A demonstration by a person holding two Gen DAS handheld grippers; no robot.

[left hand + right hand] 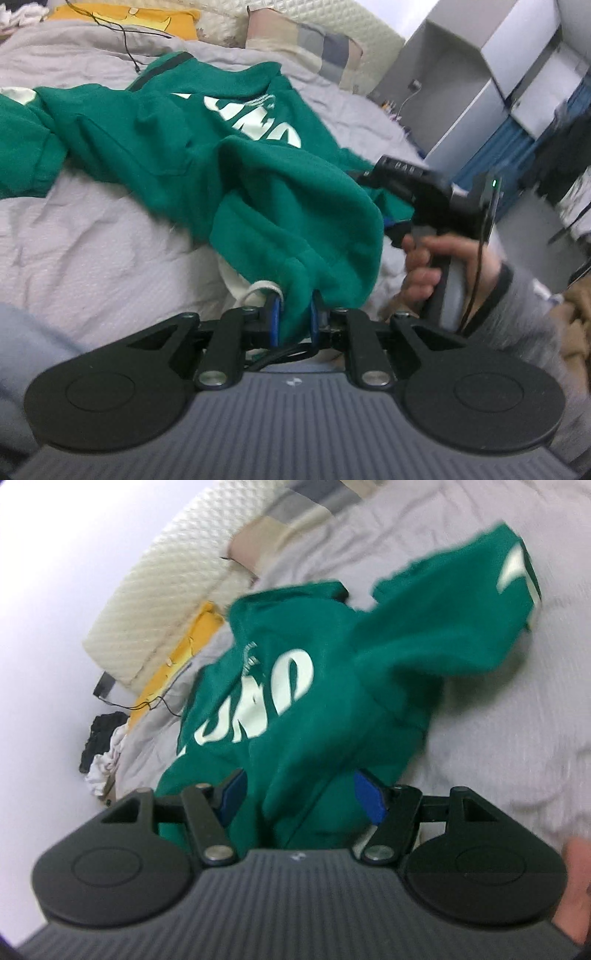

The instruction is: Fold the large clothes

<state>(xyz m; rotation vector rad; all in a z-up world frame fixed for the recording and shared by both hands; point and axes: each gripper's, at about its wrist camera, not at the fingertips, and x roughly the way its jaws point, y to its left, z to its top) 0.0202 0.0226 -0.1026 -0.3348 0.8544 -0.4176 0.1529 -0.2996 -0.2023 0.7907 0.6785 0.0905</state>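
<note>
A green sweatshirt [166, 136] with white lettering lies crumpled on a bed covered by a grey sheet [92, 251]. My left gripper [295, 317] is shut on a fold of its green fabric, beside a white cuff [258, 288]. To the right, a hand [436, 266] holds the right gripper's black body [424, 192], whose fingers are hidden behind the cloth. In the right wrist view the sweatshirt [332, 672] bunches thickly between the blue pads of my right gripper [301, 797]. Those jaws stand wide and the pads press on the bunch.
A yellow pillow [147, 18] with a black cable [122, 37] across it and a checked pillow [306, 44] lie at the bed's head, against a quilted headboard [155, 602]. White shelves [480, 74] stand beside the bed. Dark and white clothes [99, 746] are heaped at the bed's edge.
</note>
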